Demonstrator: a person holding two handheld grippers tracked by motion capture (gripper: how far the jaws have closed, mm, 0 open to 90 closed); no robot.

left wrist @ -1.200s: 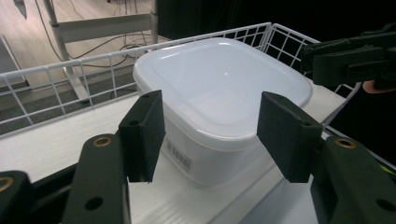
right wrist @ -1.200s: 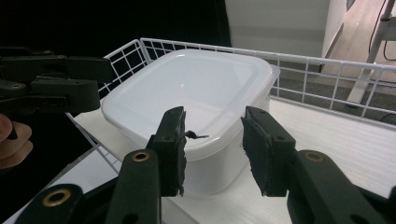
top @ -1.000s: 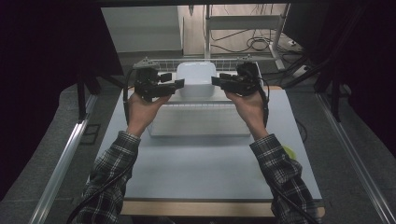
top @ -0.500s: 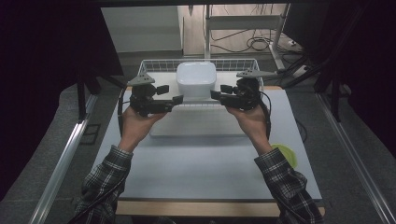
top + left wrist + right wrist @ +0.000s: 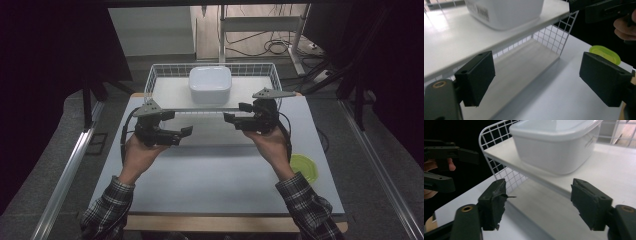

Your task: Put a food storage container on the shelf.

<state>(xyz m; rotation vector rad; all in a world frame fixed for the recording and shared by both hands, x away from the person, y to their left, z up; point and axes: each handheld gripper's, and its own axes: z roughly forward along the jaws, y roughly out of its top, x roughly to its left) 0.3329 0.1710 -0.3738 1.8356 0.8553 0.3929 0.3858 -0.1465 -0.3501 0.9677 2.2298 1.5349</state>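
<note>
I hold one gripper in each hand above the table [image 5: 220, 175], in front of a white wire rack [image 5: 155, 75]. The white box [image 5: 210, 84] sits on the upper shelf [image 5: 170, 92] of this rack, near the middle, at about 12 o'clock from my two hands. It stands flat on its base with the lid side up. Seen from above it is almost square with round corners, so I cannot tell a real long axis; its sides run parallel to the edges of the shelf. The shelf itself has its long axis from 9 o'clock to 3 o'clock across the table.

My left gripper [image 5: 186, 133] is at 9 o'clock of the free space between my hands and points toward 3 o'clock. Its jaws have just been opening and now they stand wide apart, with nothing between them. In the left gripper view, the front edge of the shelf passes just beside one finger [image 5: 476, 75].

My right gripper [image 5: 233, 113] is at 3 o'clock and points toward 9 o'clock, facing the left one. Its jaws have also just been opening; they are wide and hold nothing. In the right gripper view the box [image 5: 556, 145] is beyond my fingers [image 5: 492, 203], well apart from them.

A green lid [image 5: 305, 167] lies on the table at 4 o'clock, near my right sleeve.
</note>
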